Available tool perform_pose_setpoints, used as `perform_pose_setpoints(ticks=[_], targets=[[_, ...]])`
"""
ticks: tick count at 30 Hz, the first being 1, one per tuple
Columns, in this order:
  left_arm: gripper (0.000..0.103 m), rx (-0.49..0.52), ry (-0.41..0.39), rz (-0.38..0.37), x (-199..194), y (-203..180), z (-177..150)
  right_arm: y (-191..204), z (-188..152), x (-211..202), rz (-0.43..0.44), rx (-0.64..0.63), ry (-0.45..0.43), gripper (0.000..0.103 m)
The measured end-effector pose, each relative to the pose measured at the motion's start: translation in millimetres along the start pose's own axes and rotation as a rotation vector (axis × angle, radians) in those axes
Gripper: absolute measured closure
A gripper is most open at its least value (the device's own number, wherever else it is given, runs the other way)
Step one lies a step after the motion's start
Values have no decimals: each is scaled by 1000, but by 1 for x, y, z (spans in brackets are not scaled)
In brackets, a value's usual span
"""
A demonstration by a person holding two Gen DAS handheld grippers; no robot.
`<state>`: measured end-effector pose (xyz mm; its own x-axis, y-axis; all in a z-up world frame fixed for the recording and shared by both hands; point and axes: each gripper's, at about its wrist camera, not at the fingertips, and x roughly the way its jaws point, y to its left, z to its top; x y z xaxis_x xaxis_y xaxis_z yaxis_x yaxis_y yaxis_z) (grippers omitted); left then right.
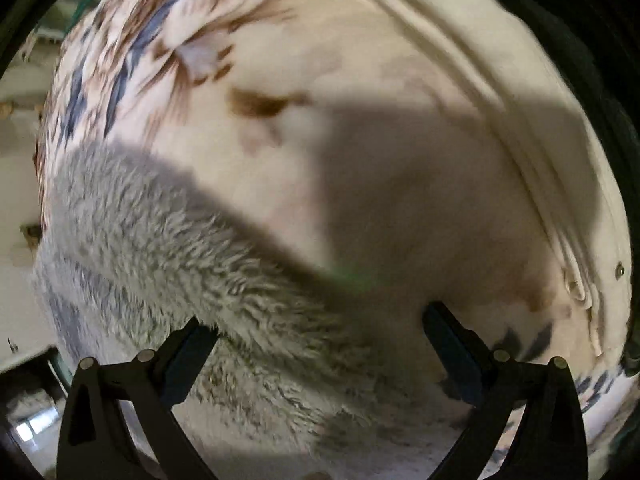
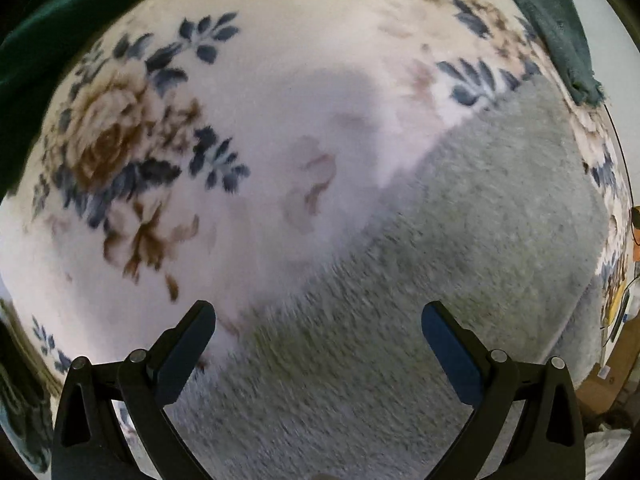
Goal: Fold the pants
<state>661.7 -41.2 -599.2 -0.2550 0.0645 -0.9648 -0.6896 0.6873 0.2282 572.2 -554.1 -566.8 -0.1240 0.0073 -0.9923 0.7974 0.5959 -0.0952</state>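
Observation:
The grey fleece pants [image 2: 460,260] lie flat on a cream floral blanket [image 2: 260,120] and fill the lower right of the right wrist view. My right gripper [image 2: 318,316] is open and empty just above the pants' left edge. In the left wrist view the same fuzzy grey pants [image 1: 168,248] run from the left down to the bottom middle. My left gripper [image 1: 320,322] is open and empty, hovering over the pants' edge, with its shadow on the blanket [image 1: 360,80].
A dark green garment [image 2: 560,28] lies at the blanket's top right edge in the right wrist view. A cream piped seam of bedding [image 1: 520,128] runs along the right in the left wrist view. Cardboard and clutter [image 2: 604,384] sit beyond the blanket's right edge.

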Motion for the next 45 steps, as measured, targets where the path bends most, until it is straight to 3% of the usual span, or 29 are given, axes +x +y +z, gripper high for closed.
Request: perform_pose_setpoints(ticks=[3, 5, 6, 7, 9, 11, 12, 13, 16, 23, 24, 29, 32, 36, 45], targets=[[7, 53, -44, -47, -12, -4, -5, 5, 1, 9, -14, 2, 49, 0], [20, 94, -81, -88, -22, -3, -13, 4, 0, 15, -5, 18, 70, 0], [33, 102, -88, -94, -26, -2, -16, 3, -2, 19, -5, 23, 77, 2], [51, 108, -96, -107, -32, 0, -19, 3, -5, 22, -6, 22, 85, 11], [73, 104, -107, -139, -44, 10, -24, 2, -11, 28, -13, 23, 96, 28], [86, 101, -101, -206, -54, 18, -24, 0, -20, 30, -9, 8, 92, 41], [91, 105, -97, -233, -58, 22, -23, 0, -19, 31, -13, 1, 88, 57], [93, 109, -94, -272, -64, 27, -24, -4, -26, 28, -12, -3, 80, 71], [97, 107, -83, -356, -77, 45, -30, -12, -40, 14, 21, -22, 44, 88], [97, 110, -99, -600, -133, 96, -43, -47, -91, -48, 133, -29, -60, 91], [97, 118, -102, -621, -123, 119, -32, -57, -103, -59, 146, -33, -76, 91], [98, 132, -120, -744, -142, 202, -62, -103, -112, -99, 191, -14, -89, 92], [98, 131, -137, -786, -137, 232, -83, -133, -122, -122, 169, -68, -96, 92], [98, 94, -141, -821, -114, 266, -124, -168, -162, -120, 144, -120, -81, 92], [98, -33, -122, -790, -42, 370, -205, -240, -248, -85, 113, -178, -55, 92]])
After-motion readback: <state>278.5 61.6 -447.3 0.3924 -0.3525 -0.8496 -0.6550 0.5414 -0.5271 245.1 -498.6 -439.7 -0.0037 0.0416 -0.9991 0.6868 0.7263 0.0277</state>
